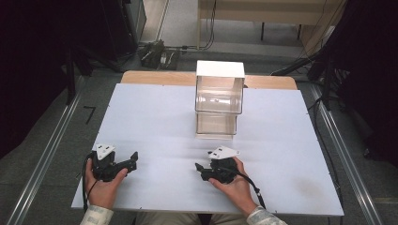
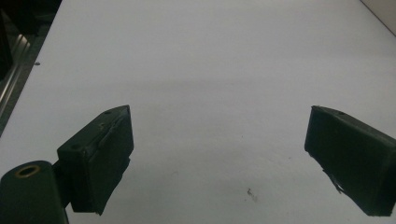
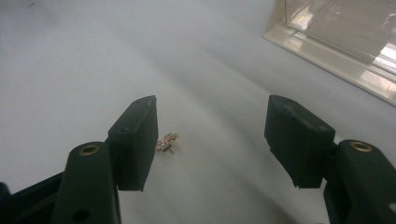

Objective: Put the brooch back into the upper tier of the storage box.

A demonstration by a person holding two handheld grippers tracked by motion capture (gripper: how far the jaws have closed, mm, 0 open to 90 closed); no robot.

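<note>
White bench (image 1: 155,122) looks barely started: both grippers' jaws gape wide, empty; a tiny gold trinket (image 3: 167,141) lies unpicked beside the clear case (image 1: 219,101).

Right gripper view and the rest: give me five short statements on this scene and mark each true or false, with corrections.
1. The right gripper has its jaws spread apart. True.
2. A small gold, sparkly object lies on the table between those jaws, close to the jaw on the left of that view. True.
3. The left gripper is clamped on a pen. False: its jaws stand wide open over the bare white table, holding nothing.
4. The clear box has a white top and stands toward the far middle of the table. True.
5. The clear box lies tipped on its side at the person's left hand. False: it stands upright, well ahead of both hands.
</note>
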